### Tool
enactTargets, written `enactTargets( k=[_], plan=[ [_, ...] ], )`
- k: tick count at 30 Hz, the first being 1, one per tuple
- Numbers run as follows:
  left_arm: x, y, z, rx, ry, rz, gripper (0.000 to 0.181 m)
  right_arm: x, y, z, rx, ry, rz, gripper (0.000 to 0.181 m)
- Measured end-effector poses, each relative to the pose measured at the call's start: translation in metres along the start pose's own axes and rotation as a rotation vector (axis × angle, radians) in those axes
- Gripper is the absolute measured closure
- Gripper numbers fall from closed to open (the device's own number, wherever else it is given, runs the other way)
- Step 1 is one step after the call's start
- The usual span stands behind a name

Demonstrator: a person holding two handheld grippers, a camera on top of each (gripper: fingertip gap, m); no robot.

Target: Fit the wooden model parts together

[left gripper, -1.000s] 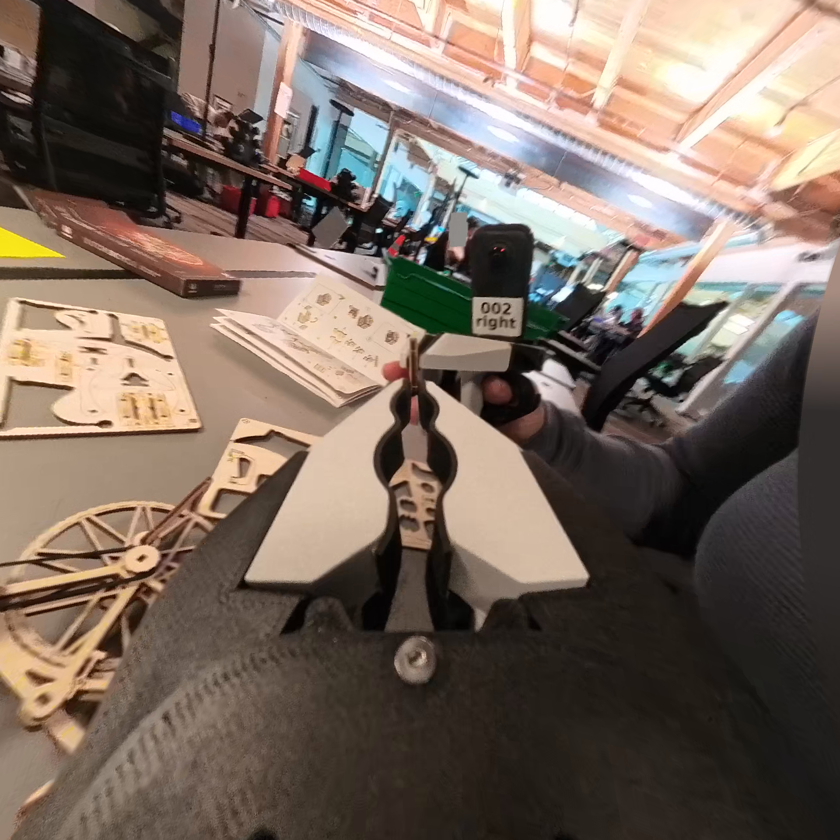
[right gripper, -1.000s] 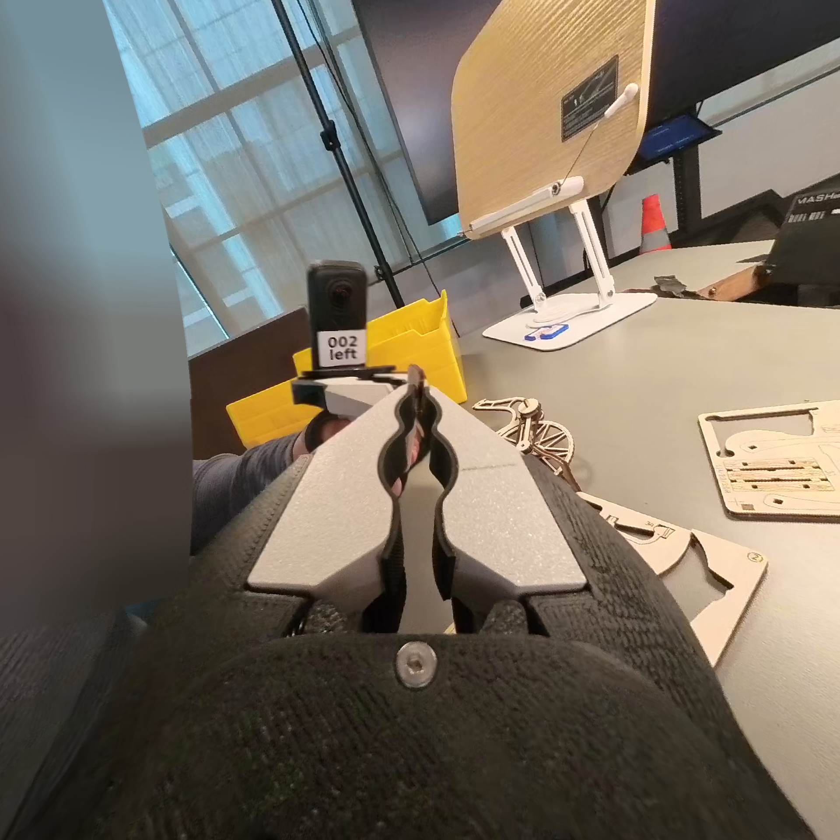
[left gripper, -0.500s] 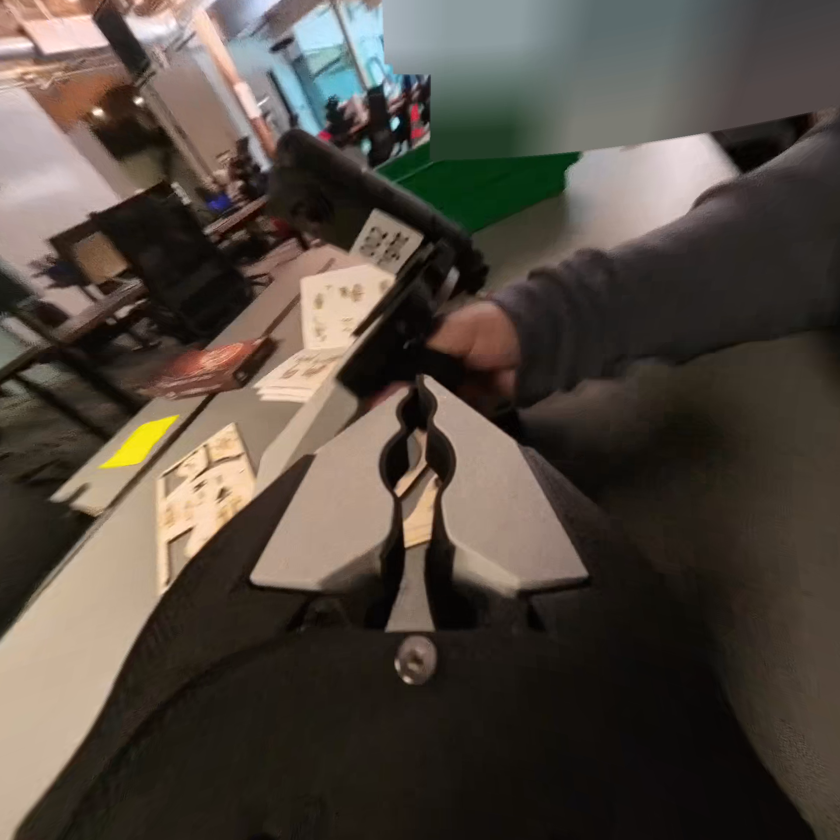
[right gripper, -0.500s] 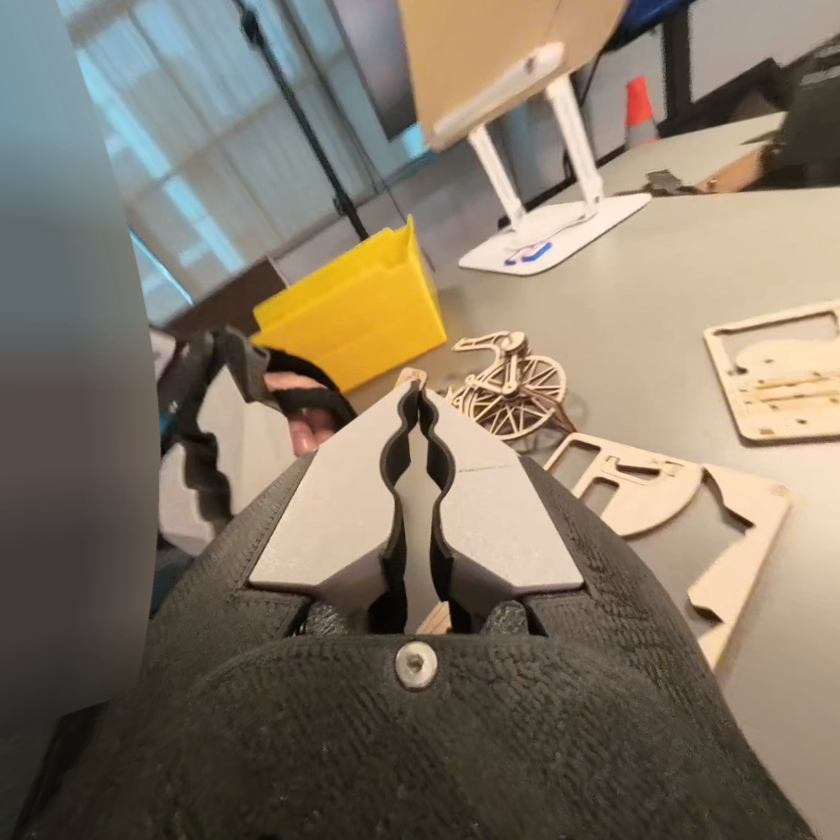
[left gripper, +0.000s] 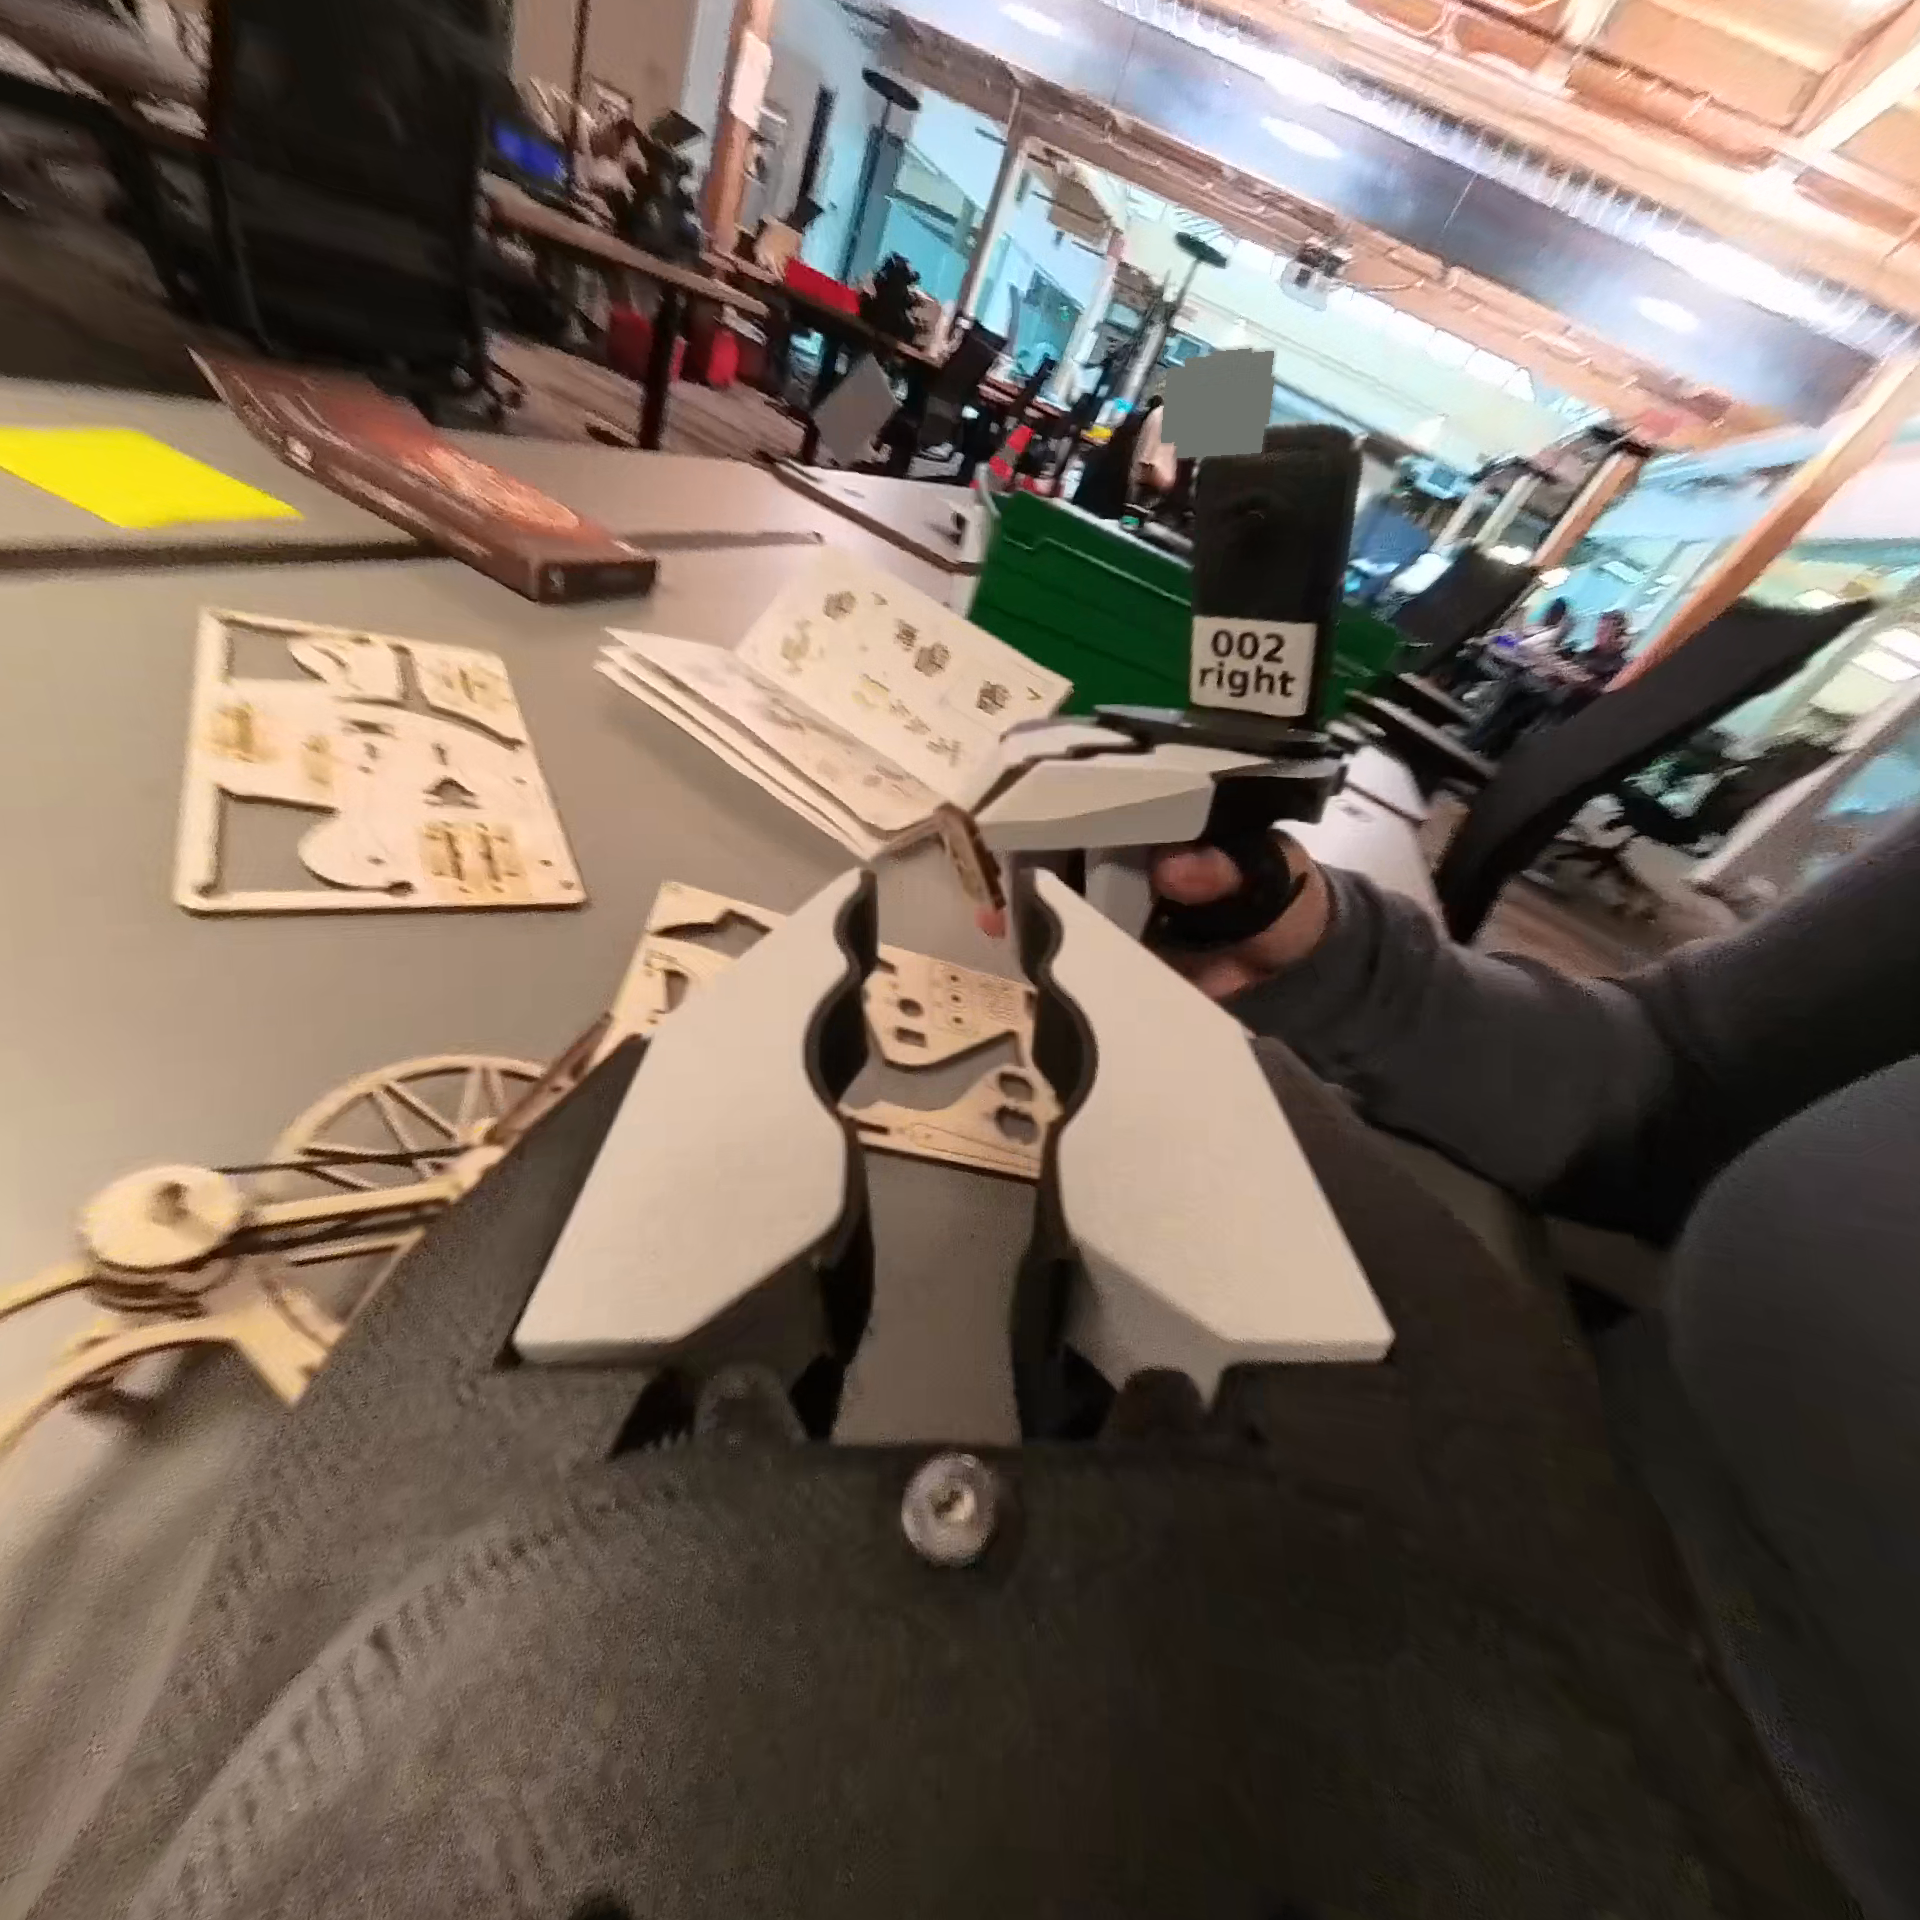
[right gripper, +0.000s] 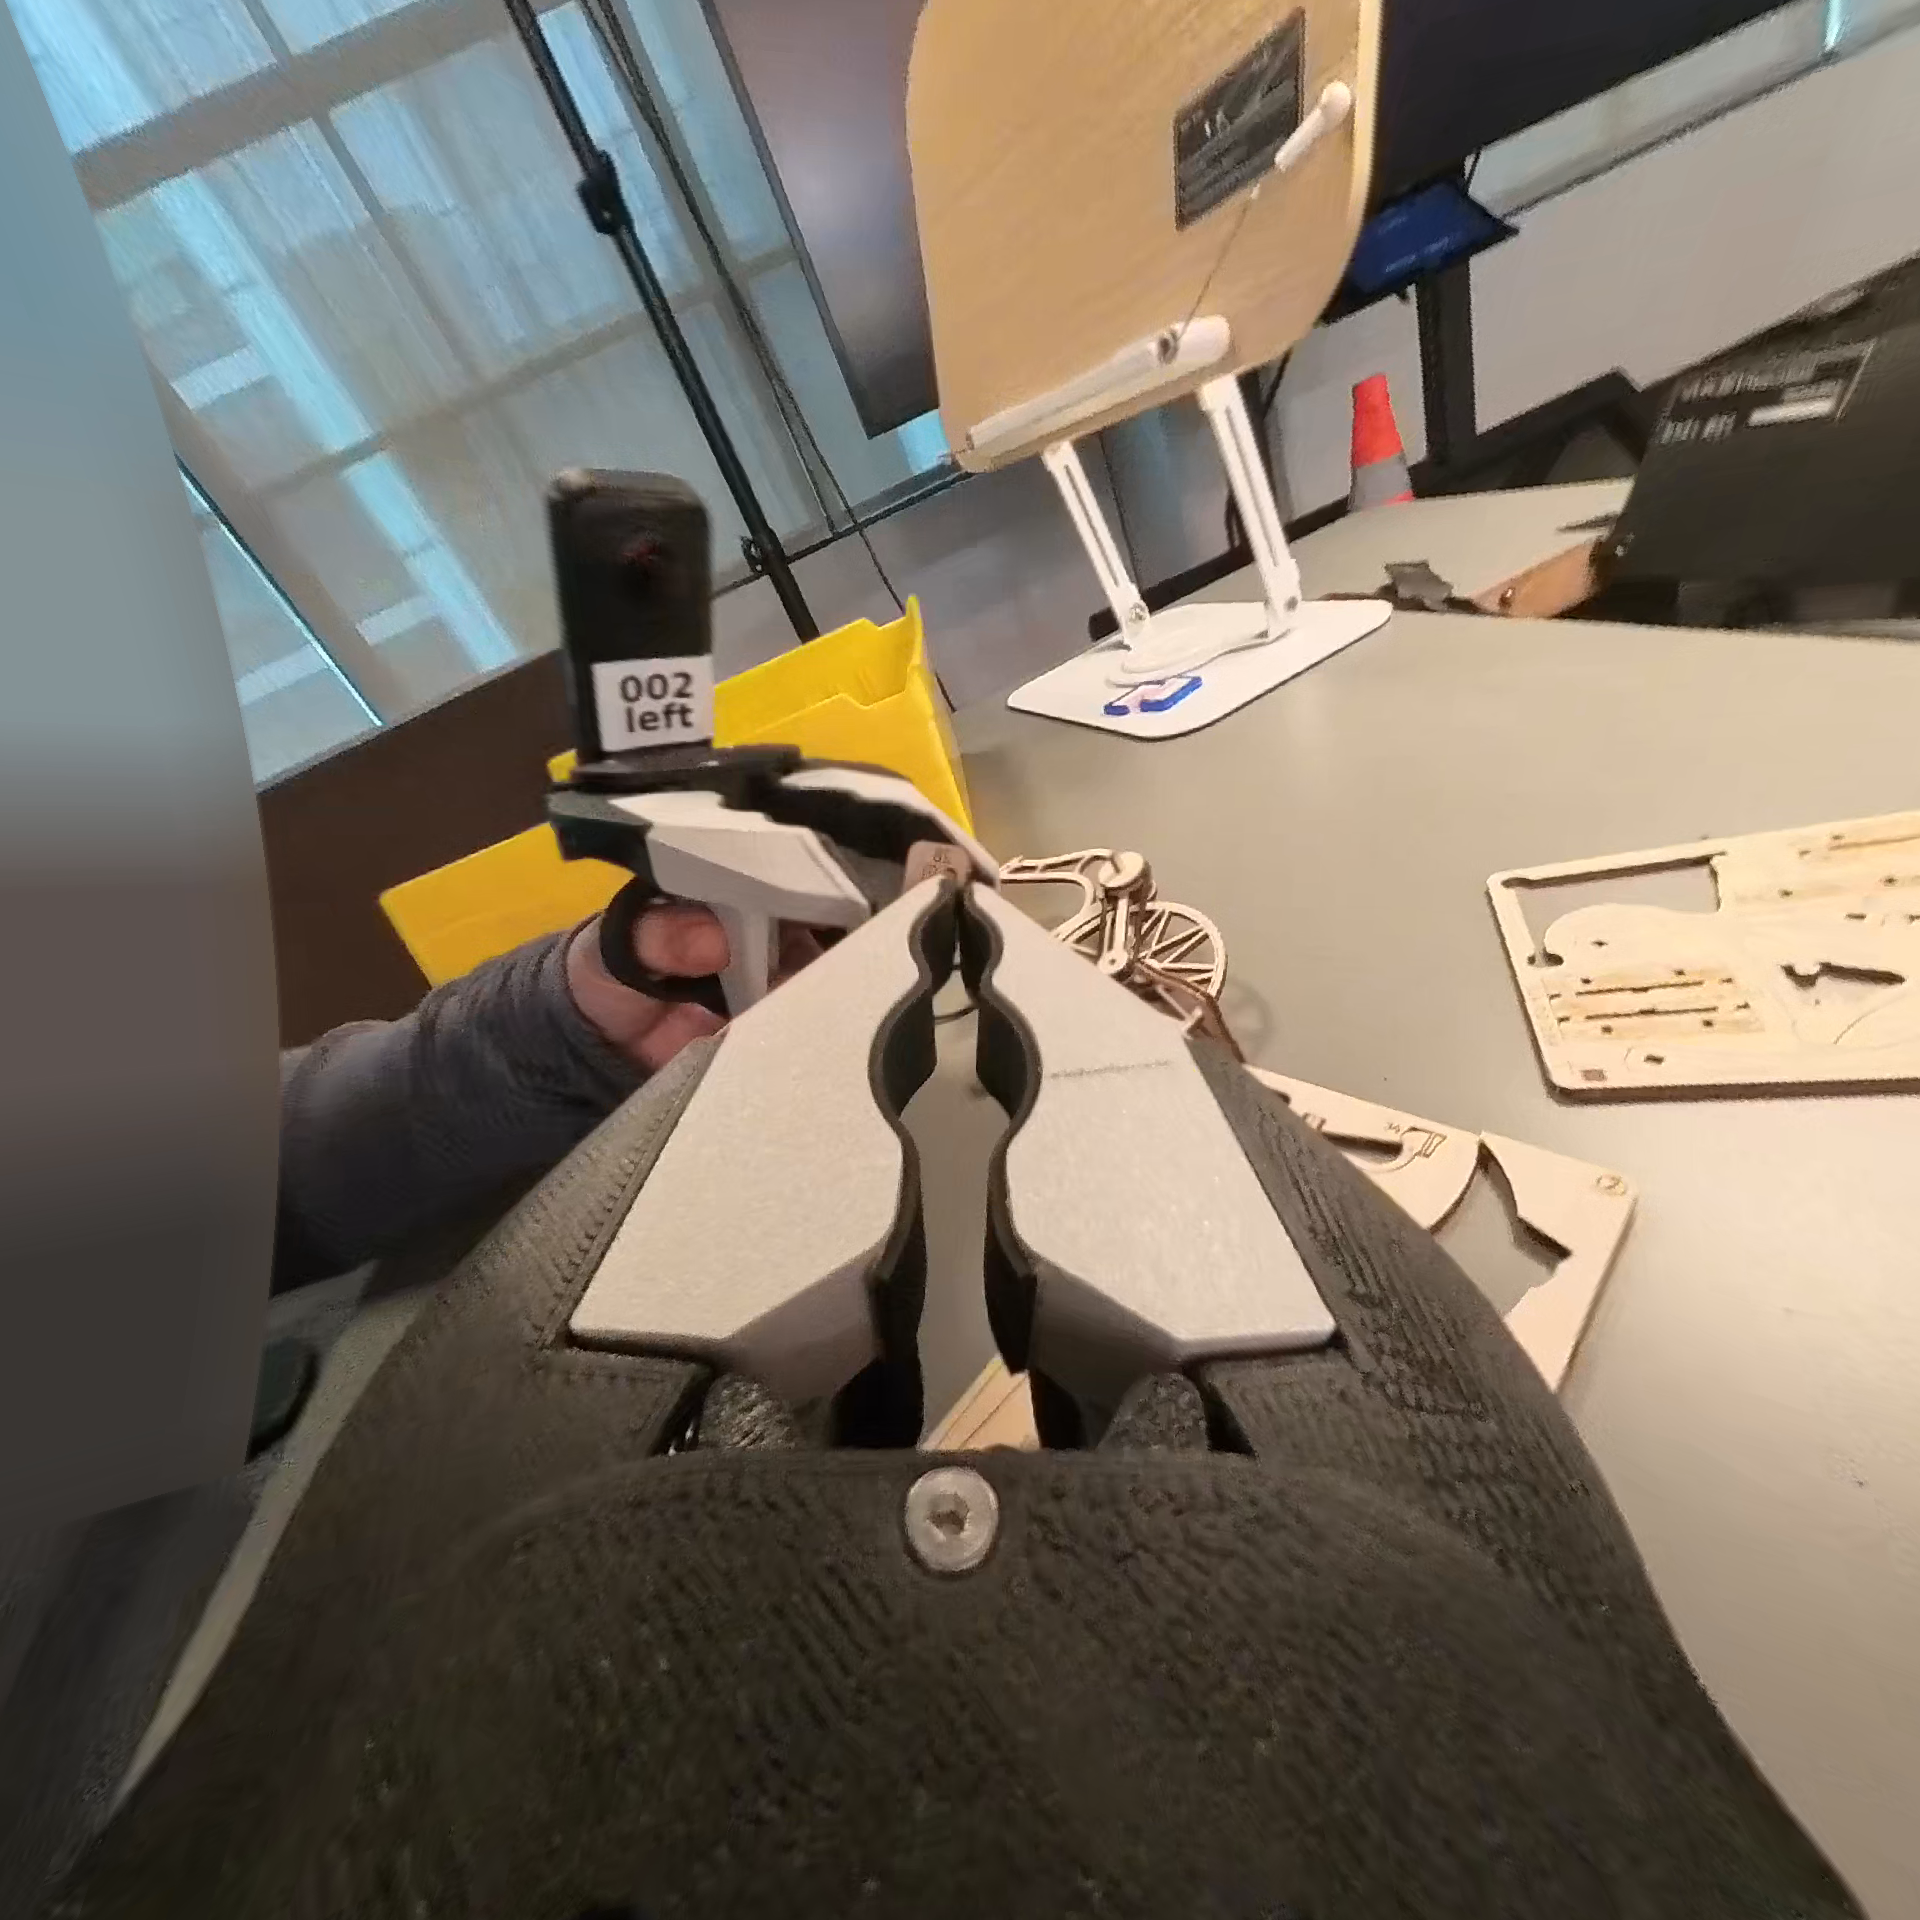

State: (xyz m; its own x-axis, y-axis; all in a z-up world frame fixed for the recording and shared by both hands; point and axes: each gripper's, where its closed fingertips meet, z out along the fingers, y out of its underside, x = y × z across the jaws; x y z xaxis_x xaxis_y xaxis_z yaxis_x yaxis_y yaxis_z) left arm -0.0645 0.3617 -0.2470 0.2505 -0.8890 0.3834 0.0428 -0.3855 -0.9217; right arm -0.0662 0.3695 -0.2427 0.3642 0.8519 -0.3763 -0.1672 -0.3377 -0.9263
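Note:
A small wooden part [left gripper: 966,862] with a red tip is pinched at the tips of my right gripper [right gripper: 956,894], which is shut on it; the part also shows in the right wrist view [right gripper: 928,865]. My left gripper [left gripper: 951,883] is open, its fingers either side of that part without gripping it. The right gripper [left gripper: 987,821] faces it tip to tip, and the left gripper [right gripper: 966,852] shows side-on in the right wrist view. The wooden bicycle model [left gripper: 395,1132] lies on the grey table to the left and also shows in the right wrist view [right gripper: 1143,935].
A cut-out wooden sheet [right gripper: 1455,1195] lies under the grippers. A parts sheet [left gripper: 364,769], an open instruction booklet [left gripper: 831,707], a brown box [left gripper: 436,488] and a green bin [left gripper: 1081,613] lie beyond. A yellow bin [right gripper: 831,727] and a wooden-faced stand [right gripper: 1122,208] stand behind. Both grippers' tips are close together, under 4 cm apart.
My left gripper was shut on a wooden piece and has opened. Both grippers swung aside and came back tip to tip. The right gripper stays shut on the small part.

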Motion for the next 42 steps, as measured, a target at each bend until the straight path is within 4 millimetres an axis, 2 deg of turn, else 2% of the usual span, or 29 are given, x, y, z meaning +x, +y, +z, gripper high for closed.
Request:
enactTargets(
  k=[4, 9, 12, 16, 19, 22, 27, 33, 37, 42],
  plan=[
    [0.005, -0.001, 0.003, 0.035, 0.057, -0.085, 0.162, -0.006, -0.004, 0.0, -0.002, 0.023, -0.136, 0.181],
    [0.01, -0.001, 0.005, 0.041, 0.067, -0.066, 0.177, -0.007, -0.005, 0.0, -0.025, 0.085, -0.289, 0.181],
    [0.006, 0.0, 0.004, 0.03, 0.024, -0.023, 0.179, -0.006, -0.005, -0.001, -0.04, 0.106, -0.345, 0.181],
    [0.008, 0.002, 0.003, -0.019, -0.008, 0.121, 0.179, -0.009, -0.003, 0.0, -0.05, 0.083, -0.316, 0.181],
    [0.01, 0.004, 0.002, -0.056, -0.03, 0.249, 0.179, -0.012, -0.001, -0.001, -0.053, 0.027, -0.22, 0.181],
    [0.012, 0.008, 0.0, -0.078, -0.014, 0.305, 0.179, -0.014, 0.003, -0.001, -0.07, -0.009, -0.171, 0.181],
    [0.029, 0.011, -0.002, -0.076, 0.123, 0.28, 0.179, -0.033, 0.005, -0.002, -0.077, -0.167, -0.079, 0.178],
    [0.029, 0.009, 0.002, -0.052, 0.137, 0.208, 0.179, -0.032, 0.003, -0.006, -0.073, -0.186, -0.079, 0.177],
    [0.025, 0.012, 0.005, -0.071, 0.116, 0.182, 0.179, -0.03, 0.005, -0.006, -0.09, -0.166, -0.108, 0.171],
    [0.021, 0.012, 0.004, -0.074, 0.108, 0.152, 0.179, -0.023, 0.007, -0.008, -0.1, -0.14, -0.115, 0.173]
  ],
)
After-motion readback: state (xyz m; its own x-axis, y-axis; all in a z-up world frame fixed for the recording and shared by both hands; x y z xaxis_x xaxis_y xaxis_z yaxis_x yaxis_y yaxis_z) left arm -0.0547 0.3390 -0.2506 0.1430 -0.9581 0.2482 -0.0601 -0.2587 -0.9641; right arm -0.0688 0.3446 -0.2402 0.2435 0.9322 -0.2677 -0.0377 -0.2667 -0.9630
